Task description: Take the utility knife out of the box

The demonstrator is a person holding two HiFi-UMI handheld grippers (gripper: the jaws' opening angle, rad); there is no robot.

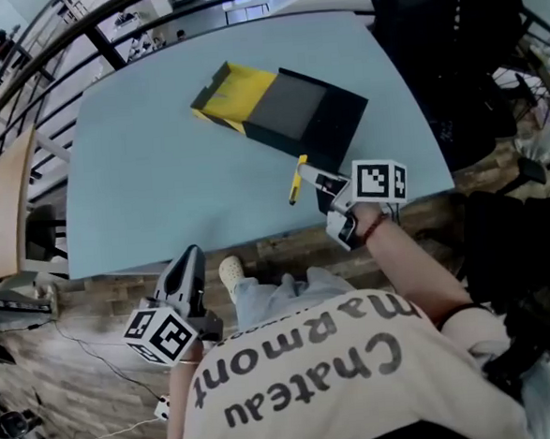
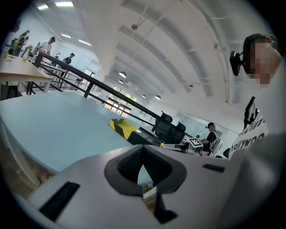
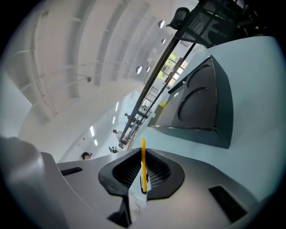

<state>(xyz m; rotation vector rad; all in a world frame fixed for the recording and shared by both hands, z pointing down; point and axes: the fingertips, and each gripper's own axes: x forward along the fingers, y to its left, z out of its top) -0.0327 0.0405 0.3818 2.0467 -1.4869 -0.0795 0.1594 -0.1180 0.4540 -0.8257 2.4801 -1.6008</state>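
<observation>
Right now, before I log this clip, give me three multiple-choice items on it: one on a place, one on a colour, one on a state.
1. Where is the utility knife?
A. Inside the box
B. Outside the box, between the right gripper's jaws
C. Lying on the floor

2. What colour is the knife's body?
A. Red
B. Blue
C. Yellow

3. How do the left gripper's jaws stand?
A. Shut, with nothing between them
B. Clamped on the box
C. Wide open around the knife

Answers:
1 B: the utility knife sits in the right gripper, beside the box on the table.
2 C: the thin strip between the pads shows yellow in both the head view and the right gripper view.
3 A: the left gripper has its pads meeting at the tips and holds nothing, off the table's near edge.
</observation>
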